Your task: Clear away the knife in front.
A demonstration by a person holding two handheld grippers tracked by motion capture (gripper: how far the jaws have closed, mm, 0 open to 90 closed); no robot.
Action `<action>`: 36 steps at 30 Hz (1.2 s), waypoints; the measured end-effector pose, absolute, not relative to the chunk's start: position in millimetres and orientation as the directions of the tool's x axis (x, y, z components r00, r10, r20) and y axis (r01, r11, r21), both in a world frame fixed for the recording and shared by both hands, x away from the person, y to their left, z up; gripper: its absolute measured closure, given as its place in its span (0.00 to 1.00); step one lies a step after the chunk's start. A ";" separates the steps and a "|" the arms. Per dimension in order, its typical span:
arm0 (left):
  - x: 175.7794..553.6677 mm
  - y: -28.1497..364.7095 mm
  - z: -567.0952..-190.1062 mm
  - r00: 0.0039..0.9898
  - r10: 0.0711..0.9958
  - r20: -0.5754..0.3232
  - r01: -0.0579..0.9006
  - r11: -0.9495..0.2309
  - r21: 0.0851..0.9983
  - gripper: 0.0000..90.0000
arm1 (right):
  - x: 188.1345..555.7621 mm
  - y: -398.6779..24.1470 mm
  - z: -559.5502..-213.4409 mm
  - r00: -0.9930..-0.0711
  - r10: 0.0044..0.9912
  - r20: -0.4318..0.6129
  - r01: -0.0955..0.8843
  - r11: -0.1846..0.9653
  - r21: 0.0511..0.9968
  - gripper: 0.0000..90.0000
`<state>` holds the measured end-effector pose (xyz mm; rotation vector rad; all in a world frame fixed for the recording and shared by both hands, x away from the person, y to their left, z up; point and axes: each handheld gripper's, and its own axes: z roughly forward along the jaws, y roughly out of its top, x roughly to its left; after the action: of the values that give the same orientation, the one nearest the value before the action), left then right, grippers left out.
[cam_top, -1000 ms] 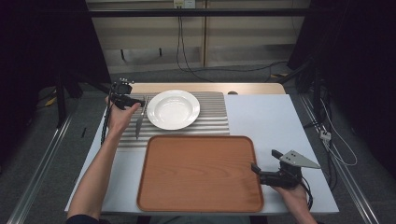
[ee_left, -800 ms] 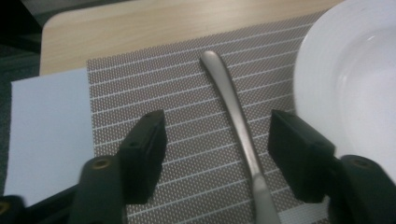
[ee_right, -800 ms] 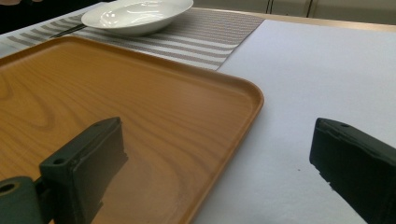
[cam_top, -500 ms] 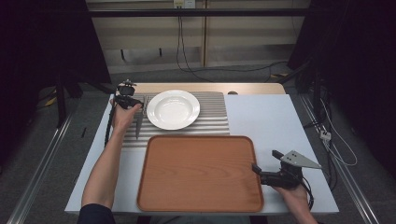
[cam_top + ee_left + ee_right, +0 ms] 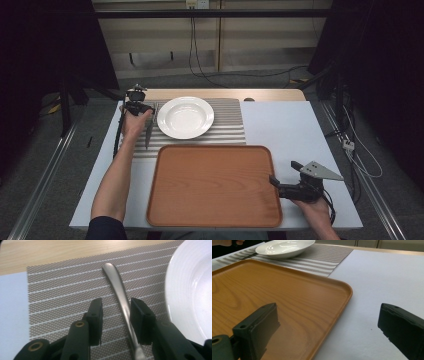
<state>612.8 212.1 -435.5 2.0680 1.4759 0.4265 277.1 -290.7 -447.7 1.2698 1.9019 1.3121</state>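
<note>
Left gripper view is showing a metal utensil handle (image 5: 119,293) lying on the striped placemat (image 5: 62,295) just left of the white plate (image 5: 192,290), with the left gripper (image 5: 115,315) now straddling it: the two black jaws are standing apart, one on each side of the handle, the right one almost touching it and the left one leaving a gap (whether it is a fork, knife or spoon, I cannot tell, since the working end is hidden under the gripper). In the high view the left gripper (image 5: 136,106) is sitting beside the plate's (image 5: 185,117) left rim, over the far end of the utensil (image 5: 149,131), slightly farther from the person than a second ago, when the hand was lower along the mat (image 5: 227,125). That small reach forward is, I judge, lining the jaws up for a pinch on the handle, so a pickup seems to be coming, perhaps toward the wooden tray (image 5: 214,186) in front of the plate. Nothing else is differing from the earlier frame: the right gripper (image 5: 280,183) is resting at the tray's right edge, well apart from the plate, and its own view is showing its jaws spread wide around nothing, over the tray corner (image 5: 342,292) and the white table (image 5: 382,277).
</note>
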 end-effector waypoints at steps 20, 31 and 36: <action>611.8 205.2 -439.3 0.371 0.925 -0.085 0.802 -0.273 0.532 0.88 | 276.5 -290.8 -447.7 -0.441 0.892 0.100 0.412 0.102 0.906 0.03; 606.4 216.3 -434.6 0.421 0.901 -0.105 0.820 -0.329 0.468 0.88 | 277.1 -289.3 -447.9 -0.442 0.891 0.100 0.415 0.105 0.904 0.03; 604.0 212.1 -434.4 0.424 0.902 -0.080 0.818 -0.343 0.462 0.84 | 276.8 -289.3 -447.8 -0.441 0.892 0.100 0.416 0.105 0.903 0.03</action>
<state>604.0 212.1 -434.4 2.2487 1.4598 0.2627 276.8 -289.3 -447.8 1.2718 1.9090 1.3067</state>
